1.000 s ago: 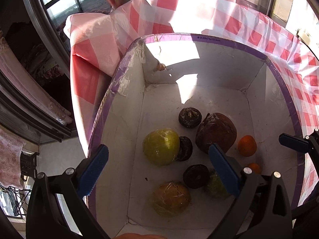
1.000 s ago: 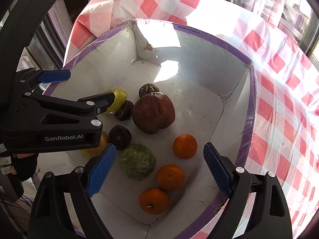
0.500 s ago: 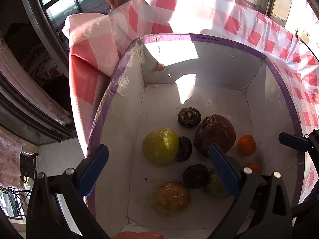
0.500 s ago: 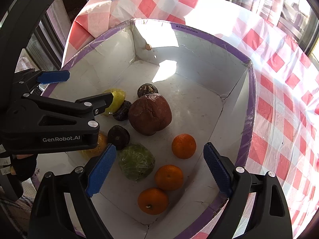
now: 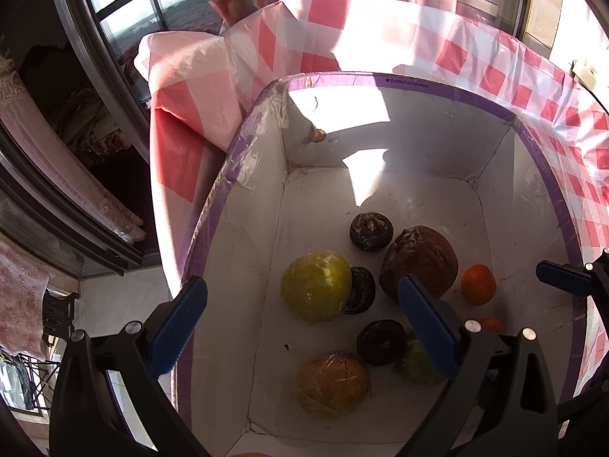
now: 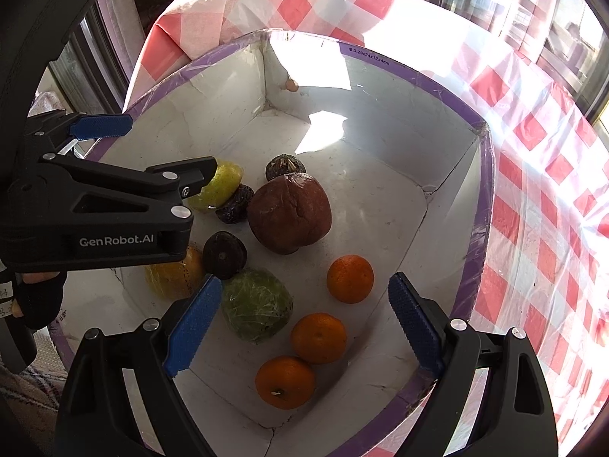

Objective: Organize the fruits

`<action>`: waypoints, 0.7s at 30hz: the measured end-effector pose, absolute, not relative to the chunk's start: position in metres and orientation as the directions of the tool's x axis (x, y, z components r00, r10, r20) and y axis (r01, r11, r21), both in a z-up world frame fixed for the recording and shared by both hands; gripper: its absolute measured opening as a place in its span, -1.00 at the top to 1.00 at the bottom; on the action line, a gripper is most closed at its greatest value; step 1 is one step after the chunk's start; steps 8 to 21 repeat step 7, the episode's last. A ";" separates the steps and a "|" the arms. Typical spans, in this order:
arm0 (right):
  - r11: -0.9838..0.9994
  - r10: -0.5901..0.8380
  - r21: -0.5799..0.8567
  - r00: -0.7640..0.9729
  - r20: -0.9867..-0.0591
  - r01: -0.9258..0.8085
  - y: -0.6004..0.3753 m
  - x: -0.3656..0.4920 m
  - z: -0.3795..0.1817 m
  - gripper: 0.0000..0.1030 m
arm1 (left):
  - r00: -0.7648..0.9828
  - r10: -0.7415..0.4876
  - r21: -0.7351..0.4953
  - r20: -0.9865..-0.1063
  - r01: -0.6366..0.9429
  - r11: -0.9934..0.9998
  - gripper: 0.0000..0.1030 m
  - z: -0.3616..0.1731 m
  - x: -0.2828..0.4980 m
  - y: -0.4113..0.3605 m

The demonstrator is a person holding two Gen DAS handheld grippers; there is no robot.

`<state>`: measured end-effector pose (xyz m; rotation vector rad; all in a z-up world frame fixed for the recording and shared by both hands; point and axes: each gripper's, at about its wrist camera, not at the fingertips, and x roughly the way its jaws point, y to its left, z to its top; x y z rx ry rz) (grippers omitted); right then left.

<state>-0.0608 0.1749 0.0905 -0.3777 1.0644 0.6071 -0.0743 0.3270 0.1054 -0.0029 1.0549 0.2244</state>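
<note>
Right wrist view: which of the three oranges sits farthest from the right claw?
The orange nearest the big brown fruit. It sits alone, higher in the view; the other two oranges touch each other, closer to the open right claw.

Ahead of my right gripper (image 6: 300, 325) the box (image 6: 477, 205) floor lies bare toward the far wall. Directly below me, three oranges (image 6: 319, 337) and a green fruit (image 6: 255, 304) crowd the floor. My left gripper (image 6: 152, 144) blocks the left side.
</note>
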 end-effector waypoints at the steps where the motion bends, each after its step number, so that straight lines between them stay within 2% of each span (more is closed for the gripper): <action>1: 0.772 0.281 -0.002 0.345 -0.896 -0.636 0.175 -0.061 0.090 -0.68 | 0.471 0.185 0.111 -0.863 -0.182 0.977 -0.95 0.106 -0.075 0.327; 7: 0.723 0.334 0.022 0.321 -0.886 -0.691 0.172 -0.067 0.091 -0.68 | 0.460 0.242 0.165 -0.854 -0.202 0.965 -0.95 0.108 -0.077 0.321; 21: 0.723 0.334 0.022 0.321 -0.886 -0.691 0.172 -0.067 0.091 -0.68 | 0.460 0.242 0.165 -0.854 -0.202 0.965 -0.95 0.108 -0.077 0.321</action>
